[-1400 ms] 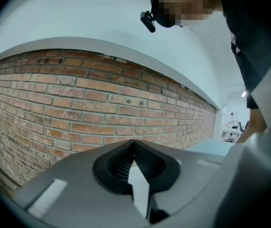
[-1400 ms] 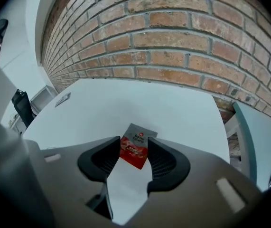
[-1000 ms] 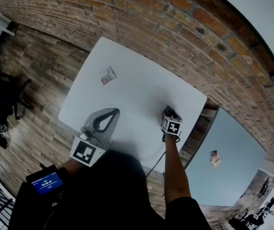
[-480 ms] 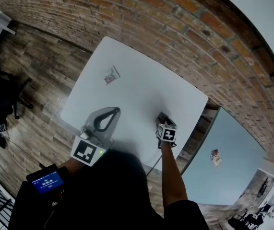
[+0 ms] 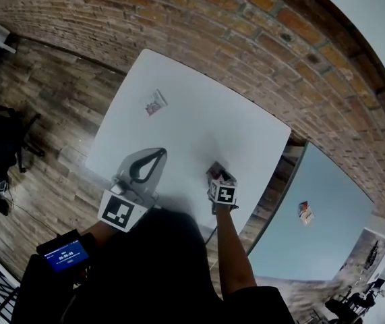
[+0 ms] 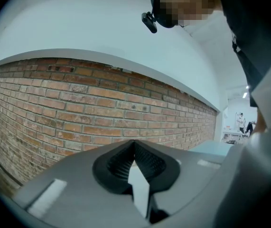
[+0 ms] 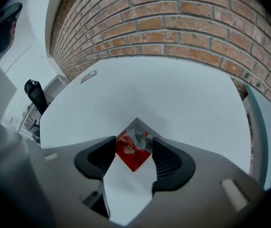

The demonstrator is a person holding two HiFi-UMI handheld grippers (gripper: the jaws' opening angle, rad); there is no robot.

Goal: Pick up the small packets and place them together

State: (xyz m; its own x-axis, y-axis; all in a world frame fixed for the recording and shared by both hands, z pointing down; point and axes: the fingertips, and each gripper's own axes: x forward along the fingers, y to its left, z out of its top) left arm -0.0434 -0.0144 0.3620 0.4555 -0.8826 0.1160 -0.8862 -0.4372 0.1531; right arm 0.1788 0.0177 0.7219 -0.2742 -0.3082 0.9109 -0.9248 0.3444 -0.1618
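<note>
The white surface (image 5: 199, 106) fills the middle of my head view, with a brick wall behind it. My left tool (image 6: 134, 142) is pressed together with nothing in it, and I hold it over the near edge. My right tool (image 7: 134, 141) points steeply down and pinches the red and grey packet (image 7: 133, 152) only by its two side corners. The second packet (image 5: 155, 102) lies well apart from it, near the far left edge of the surface. I think the danger is this thin hold: the packet can turn or slip out between the pads on the way, and if I release too early the two packets end up apart. On the held packet I see a small red badge with white signs, too small to read
</note>
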